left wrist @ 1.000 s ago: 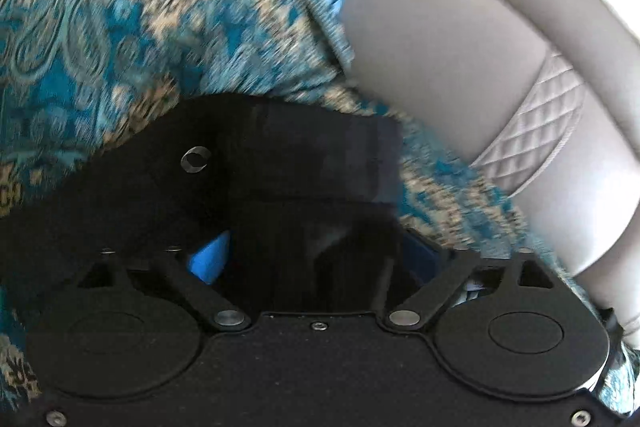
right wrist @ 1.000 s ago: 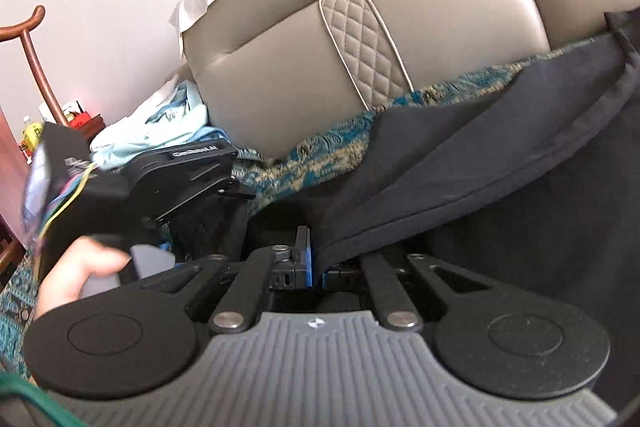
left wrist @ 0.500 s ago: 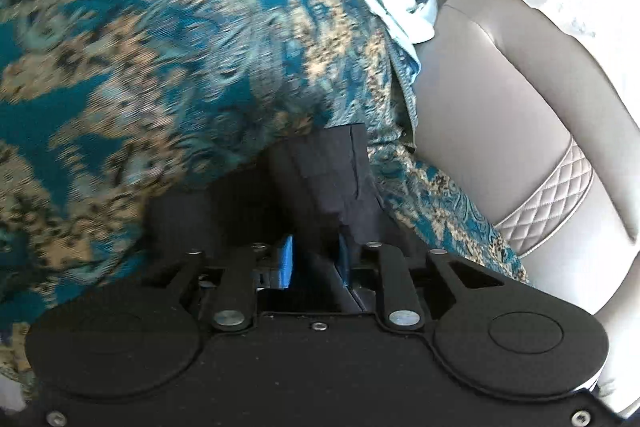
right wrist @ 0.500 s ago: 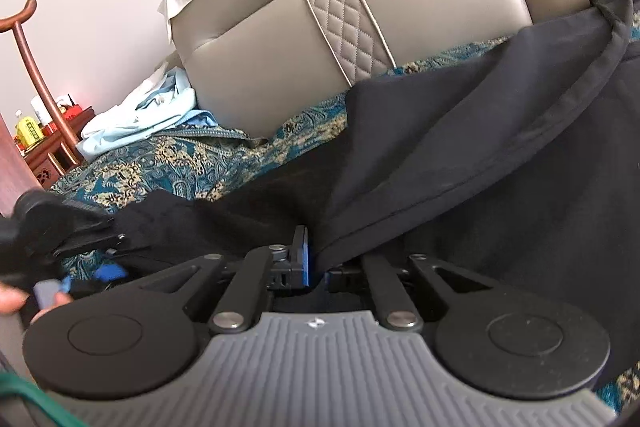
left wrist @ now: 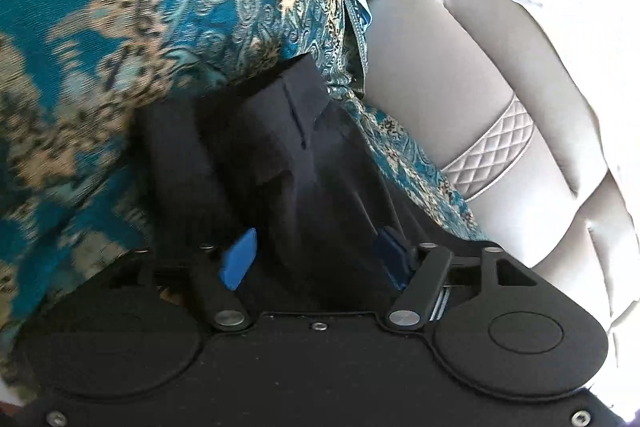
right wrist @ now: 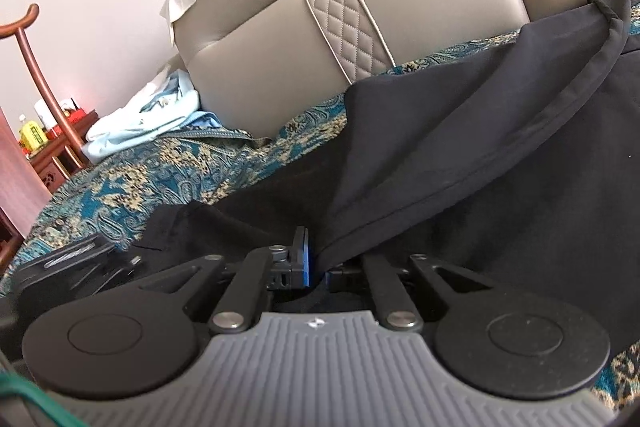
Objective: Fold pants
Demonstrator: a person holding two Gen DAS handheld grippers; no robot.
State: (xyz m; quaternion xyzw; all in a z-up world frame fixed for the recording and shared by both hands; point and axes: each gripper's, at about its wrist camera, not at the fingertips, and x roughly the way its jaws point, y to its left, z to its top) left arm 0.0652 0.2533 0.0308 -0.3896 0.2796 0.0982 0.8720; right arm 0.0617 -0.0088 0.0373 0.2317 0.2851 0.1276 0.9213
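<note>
Two grippers on the pants (right wrist: 460,155) (dark, limp, light cloth, centre-right of frame on the patterned bedspread (right wrist: 160,167)). Your right gripper (right wrist: 316,263) is clamped on a hem edge; your left gripper (left wrist: 316,259) has just been opening, pads clear, fabric between them. Grab seams or hems, they slip less.

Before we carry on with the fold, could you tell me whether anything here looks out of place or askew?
Only the black pants: they lie bunched and creased on the patterned bedspread, not flat. A crumpled pale-blue cloth sits by the headboard.
</note>
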